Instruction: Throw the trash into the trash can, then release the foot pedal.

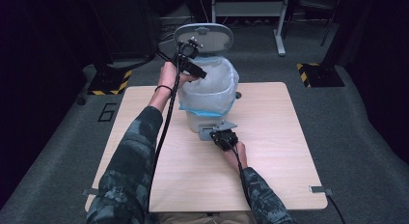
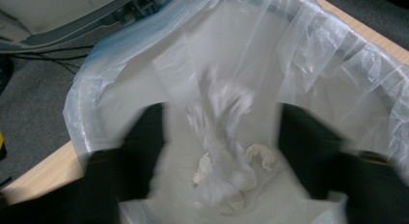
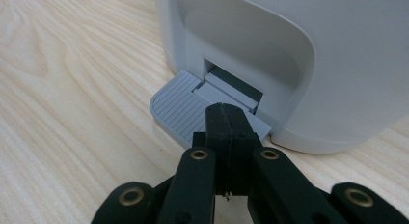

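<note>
Two grippers, two jobs, and you are at the drop step: waste going into a pedal bin (image 1: 207, 96) that stands near the middle of the table (image 1: 270, 151), lid (image 1: 205, 38) tipped up and back.

Left side first. Your left gripper (image 1: 190, 60) hangs over the bin's open mouth, tilted down into it. In the left gripper view its two black jaws stand well apart, blurred, with nothing pinched between them. Between and below them a wad of white tissue (image 2: 224, 137) shows as a smear inside the clear liner (image 2: 337, 60), seemingly falling free or just landed on the crumpled scraps at the bottom; the blur keeps you from telling which. No pad touches it.

Right side. Your right gripper (image 3: 225, 119) has its jaws pressed flat together, holding nothing, tips bearing down on the grey ribbed pedal (image 3: 176, 105) at the bin's foot. That push looks like what keeps the lid up.

Judgement: the drop looks all but made. Next move calls for lifting your left gripper straight up and clear of the rim without snagging the liner, and only then easing the right off the pedal so the lid comes down on nothing.
</note>
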Demonstrator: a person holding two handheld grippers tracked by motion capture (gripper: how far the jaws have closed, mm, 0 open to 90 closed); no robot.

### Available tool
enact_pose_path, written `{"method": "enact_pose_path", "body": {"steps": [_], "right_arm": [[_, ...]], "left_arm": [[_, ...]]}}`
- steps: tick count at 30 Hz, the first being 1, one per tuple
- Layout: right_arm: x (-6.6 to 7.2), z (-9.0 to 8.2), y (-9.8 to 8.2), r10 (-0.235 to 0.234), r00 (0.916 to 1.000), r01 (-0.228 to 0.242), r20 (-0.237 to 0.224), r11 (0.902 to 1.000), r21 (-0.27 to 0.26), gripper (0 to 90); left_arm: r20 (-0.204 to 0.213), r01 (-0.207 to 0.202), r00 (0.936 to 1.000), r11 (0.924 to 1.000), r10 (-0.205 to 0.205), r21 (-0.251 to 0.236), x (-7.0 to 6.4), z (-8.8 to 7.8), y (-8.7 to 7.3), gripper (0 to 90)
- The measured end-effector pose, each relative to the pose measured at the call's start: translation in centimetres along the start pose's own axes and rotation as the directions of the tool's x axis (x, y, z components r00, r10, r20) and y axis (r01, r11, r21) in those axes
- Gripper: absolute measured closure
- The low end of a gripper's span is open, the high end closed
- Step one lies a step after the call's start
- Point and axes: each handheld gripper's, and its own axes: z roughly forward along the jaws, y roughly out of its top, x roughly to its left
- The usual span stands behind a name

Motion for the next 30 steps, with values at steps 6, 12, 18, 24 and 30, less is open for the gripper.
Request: {"method": "enact_pose_path", "body": {"steps": [6,12,18,24,30], "right_arm": [[0.0,0.0,0.0,-0.001,1.0,0.001,0.001,1.0,-0.001,90.0],[0.0,0.0,0.0,-0.002,1.0,0.002,-0.003,1.0,-0.002,90.0],[0.0,0.0,0.0,0.002,1.0,-0.002,-0.003,1.0,-0.002,90.0],[0.0,0.0,0.0,0.0,1.0,0.0,0.001,1.0,-0.001,90.0],[0.1,0.0,0.0,-0.001,1.0,0.001,0.004,1.0,-0.002,90.0]], "left_arm": [[0.015,0.031,0.9994,0.9985,-0.03,-0.045,0.1,-1.9,-1.0,14.6],[0.014,0.009,0.9999,0.9972,-0.008,-0.075,-0.1,-3.6,-2.4,10.4],[0.024,-0.003,0.9997,0.9951,0.005,-0.099,-0.3,-4.5,-4.1,9.4],[0.002,-0.012,0.9999,0.9941,0.012,-0.107,-0.5,-5.1,-6.5,9.1],[-0.001,0.0,1.0,0.9939,0.0,-0.111,-0.2,-5.3,-9.3,6.9]]}}
